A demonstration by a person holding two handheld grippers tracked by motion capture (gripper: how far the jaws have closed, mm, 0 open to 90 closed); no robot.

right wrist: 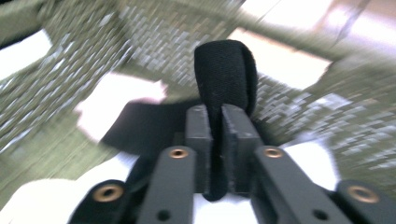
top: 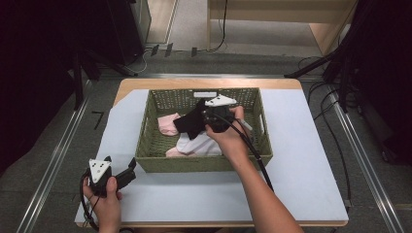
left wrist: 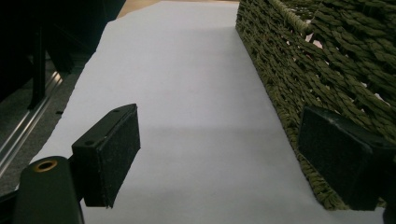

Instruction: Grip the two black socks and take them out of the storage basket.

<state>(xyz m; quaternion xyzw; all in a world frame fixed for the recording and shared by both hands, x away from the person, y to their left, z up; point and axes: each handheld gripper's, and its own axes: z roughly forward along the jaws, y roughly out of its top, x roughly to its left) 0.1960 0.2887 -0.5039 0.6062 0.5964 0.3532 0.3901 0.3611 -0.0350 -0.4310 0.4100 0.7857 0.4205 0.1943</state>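
- We see the right gripper over the middle of the green woven rectangular basket, its jaws pinching a black fabric sock; in the right gripper view the two pads clamp a fold of that sock, which loops up beyond them.
- We judge the pinch is taken on a fold so that the limp cloth comes up in one piece, clear of the other laundry in the basket.
- The black sock hangs just above the basket's floor, toward its left-centre, partly over a pale pink garment and a white garment lying inside.
- The left gripper rests on the white sheet covering the table, just outside the basket's near left corner; the left gripper view shows its jaws spread wide with nothing between them, one pad close beside the basket's wall.
- We take it that this gripper waits there, out of the way yet near enough to steady the basket or receive the sock.
- A small white tag sits on the basket's far rim; we cannot read any writing on it, and we see no brand elsewhere.
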